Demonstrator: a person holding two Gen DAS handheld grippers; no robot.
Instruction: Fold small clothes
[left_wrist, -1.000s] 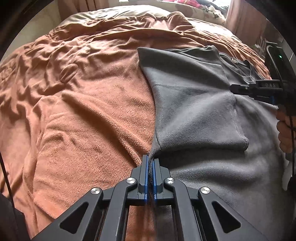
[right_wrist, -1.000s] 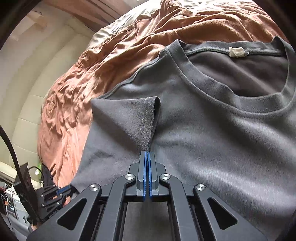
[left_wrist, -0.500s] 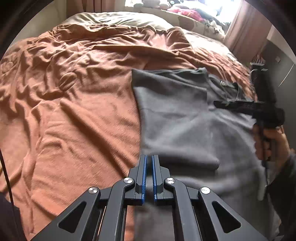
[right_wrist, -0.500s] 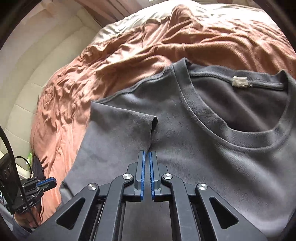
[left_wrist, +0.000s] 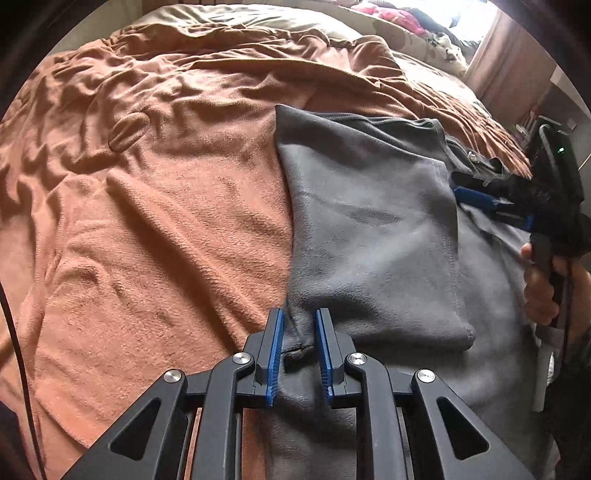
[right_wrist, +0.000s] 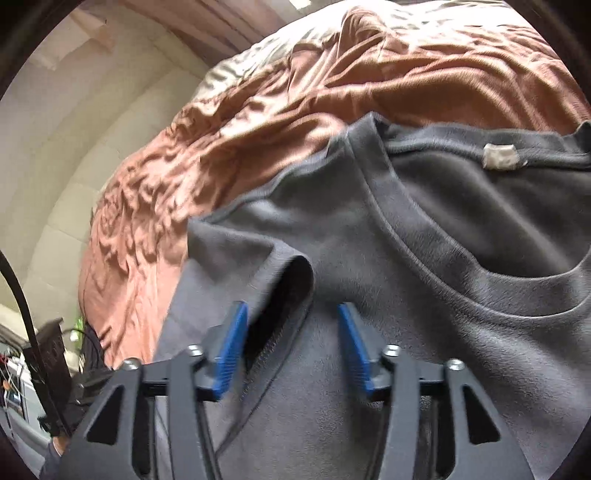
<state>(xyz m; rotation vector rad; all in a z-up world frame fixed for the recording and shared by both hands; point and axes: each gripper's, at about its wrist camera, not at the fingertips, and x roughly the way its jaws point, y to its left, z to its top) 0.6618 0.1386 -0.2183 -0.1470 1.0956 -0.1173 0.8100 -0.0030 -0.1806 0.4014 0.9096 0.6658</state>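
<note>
1. On the bed (left_wrist: 155, 221), over a rumpled orange-brown blanket (right_wrist: 258, 122), lies a grey T-shirt (left_wrist: 369, 236), spread flat with its neckline (right_wrist: 443, 258) and white label (right_wrist: 498, 155) toward the far side. One side panel with its sleeve (right_wrist: 266, 266) is folded inward onto the body.

2. By its look the shirt is soft, light, fuzzy cloth: limp, easily creased, and likely to drag on the fleecy blanket rather than slide. It should carry no shape of its own, so any lifted edge will sag between grips.

3. The best holds are probably the hemmed edges and corners, where doubled fabric gives the pads something to bite; the folded side edge near the left tool and the sleeve cuff near the right tool both suit.

4. Left tool (left_wrist: 298, 354): parted a narrow way, holding nothing, with the fold's lower corner lying between the blue pads (left_wrist: 275, 354).

5. Right tool (right_wrist: 295, 350): spread wide, empty, straddling the sleeve cuff without gripping it.
</note>
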